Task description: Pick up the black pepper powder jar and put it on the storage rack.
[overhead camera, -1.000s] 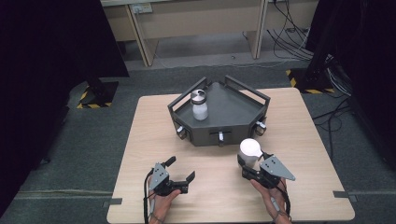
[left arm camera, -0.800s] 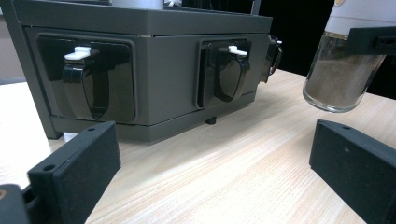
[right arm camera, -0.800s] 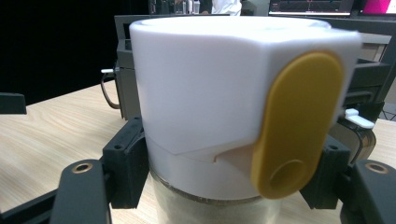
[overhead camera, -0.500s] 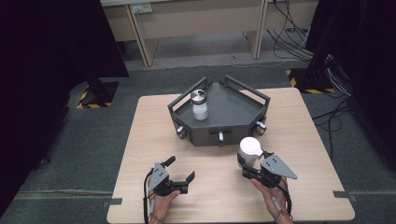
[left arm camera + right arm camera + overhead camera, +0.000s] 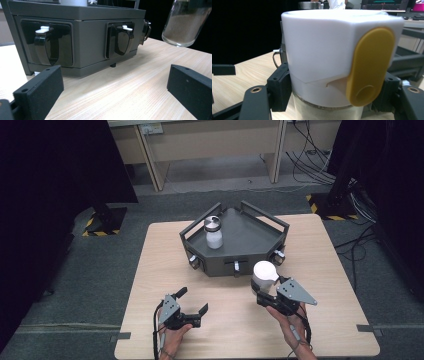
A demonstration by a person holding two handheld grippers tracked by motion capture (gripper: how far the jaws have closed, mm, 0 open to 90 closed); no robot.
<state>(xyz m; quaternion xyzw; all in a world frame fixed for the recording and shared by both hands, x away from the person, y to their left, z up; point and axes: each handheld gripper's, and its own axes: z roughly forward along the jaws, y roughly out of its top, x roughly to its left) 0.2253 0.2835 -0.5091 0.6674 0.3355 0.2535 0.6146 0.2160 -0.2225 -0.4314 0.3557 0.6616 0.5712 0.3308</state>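
Observation:
My right gripper is shut on a glass jar with a white cap, held just above the table in front of the grey tray. In the right gripper view the jar's white cap with a yellow flap stands between the jaws of the right gripper. The jar's glass bottom hangs off the wood, holding a brownish powder. My left gripper rests low at the front left, open, nothing between its jaws. A second jar with a metal lid stands upright in the tray.
The tray's front wall carries black latches with white tabs. The wooden table has bare room left and right of the tray. Cables and stand bases lie on the floor beyond.
My right gripper has risen a little with the white-capped jar, lifting it off the table. The left gripper has stayed in place.

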